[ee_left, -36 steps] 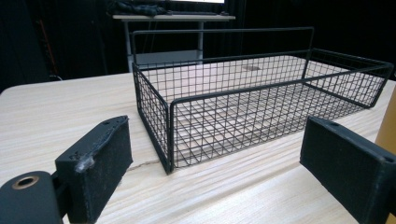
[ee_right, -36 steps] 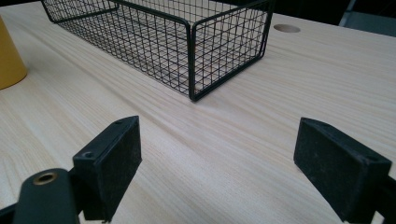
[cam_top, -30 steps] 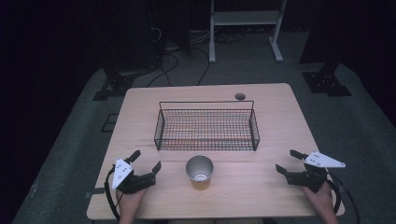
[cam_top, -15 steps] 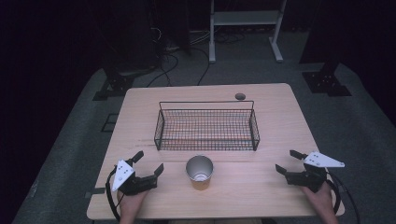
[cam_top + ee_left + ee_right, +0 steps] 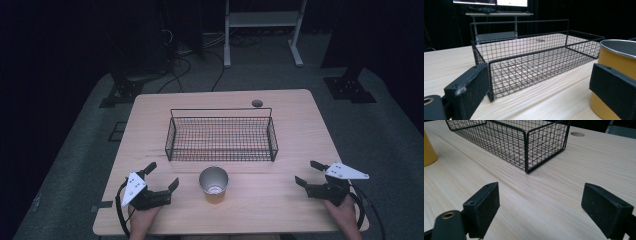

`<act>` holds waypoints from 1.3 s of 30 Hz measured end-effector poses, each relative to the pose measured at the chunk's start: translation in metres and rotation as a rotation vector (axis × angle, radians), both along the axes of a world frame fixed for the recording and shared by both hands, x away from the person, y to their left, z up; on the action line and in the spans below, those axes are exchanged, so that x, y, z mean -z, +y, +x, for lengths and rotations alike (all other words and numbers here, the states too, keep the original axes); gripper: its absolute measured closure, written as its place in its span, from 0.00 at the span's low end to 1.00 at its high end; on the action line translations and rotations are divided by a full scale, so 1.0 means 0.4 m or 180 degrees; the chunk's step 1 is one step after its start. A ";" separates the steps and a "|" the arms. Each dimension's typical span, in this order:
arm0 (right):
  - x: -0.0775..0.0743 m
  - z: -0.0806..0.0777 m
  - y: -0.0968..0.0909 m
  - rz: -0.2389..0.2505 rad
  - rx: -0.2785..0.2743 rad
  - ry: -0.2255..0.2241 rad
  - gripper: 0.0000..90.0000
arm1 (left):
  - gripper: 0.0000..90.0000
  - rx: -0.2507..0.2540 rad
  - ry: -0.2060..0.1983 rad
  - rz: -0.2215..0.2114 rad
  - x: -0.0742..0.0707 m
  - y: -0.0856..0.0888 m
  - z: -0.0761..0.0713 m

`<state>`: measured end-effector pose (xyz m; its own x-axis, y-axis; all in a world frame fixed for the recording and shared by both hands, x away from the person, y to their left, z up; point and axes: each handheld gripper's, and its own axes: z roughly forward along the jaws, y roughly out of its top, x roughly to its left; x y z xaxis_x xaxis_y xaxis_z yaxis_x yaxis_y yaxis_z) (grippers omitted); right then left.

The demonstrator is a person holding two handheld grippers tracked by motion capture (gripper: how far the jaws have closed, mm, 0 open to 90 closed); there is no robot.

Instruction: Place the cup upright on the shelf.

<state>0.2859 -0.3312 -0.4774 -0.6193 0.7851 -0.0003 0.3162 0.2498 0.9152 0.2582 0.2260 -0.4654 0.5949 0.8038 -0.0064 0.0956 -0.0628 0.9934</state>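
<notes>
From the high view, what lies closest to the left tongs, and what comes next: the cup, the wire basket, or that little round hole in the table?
From the left tongs:
1. Cup, just to their right, near the table's front edge.
2. Wire basket, behind the cup, mid-table.
3. Round hole, beyond the basket near the far edge.

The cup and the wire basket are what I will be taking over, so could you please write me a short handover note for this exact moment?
Left gripper: open, holding nothing, resting on the table just left of the cup.
Right gripper: open, holding nothing, near the table's right front edge, well clear of the cup.
Cup: yellow with a metal inside, upright, standing in front of the wire basket and apart from it.
Wire basket: mid-table, nothing inside it.
Done: nothing yet; the cup is untouched.
Left: probably grasp the cup, the left gripper being closest, and set it in the basket.
</notes>
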 end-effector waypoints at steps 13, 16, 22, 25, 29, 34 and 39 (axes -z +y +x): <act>0.000 0.000 0.001 -0.0015 -0.0013 -0.0012 0.15 | 0.02 0.0274 -0.0148 0.0157 -0.012 -0.035 -0.017; 0.000 0.000 0.000 0.0006 -0.0003 0.0002 0.16 | 0.02 0.0294 -0.0134 0.0144 -0.011 -0.039 -0.017; 0.000 0.000 0.000 -0.0007 -0.0011 -0.0008 0.16 | 0.02 0.0369 -0.0132 0.0120 -0.014 -0.039 -0.020; 0.000 0.000 -0.001 0.0012 0.0000 0.0002 0.15 | 0.02 0.0440 -0.0136 0.0101 -0.016 -0.040 -0.022; 0.000 0.000 0.000 -0.0005 -0.0011 -0.0010 0.15 | 0.02 0.0570 -0.0133 0.0094 -0.019 -0.041 -0.023; 0.000 0.000 -0.002 0.0019 0.0001 0.0001 0.15 | 0.02 0.0691 -0.0125 0.0113 -0.020 -0.047 -0.025; 0.000 0.000 -0.001 0.0004 -0.0005 0.0000 0.15 | 0.02 0.0799 -0.0147 0.0144 -0.022 -0.059 -0.029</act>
<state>0.2859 -0.3315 -0.4774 -0.6205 0.7842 0.0007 0.3159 0.2491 0.9155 0.2464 0.2025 -0.4566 0.7747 0.6297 0.0578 0.0261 -0.1232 0.9920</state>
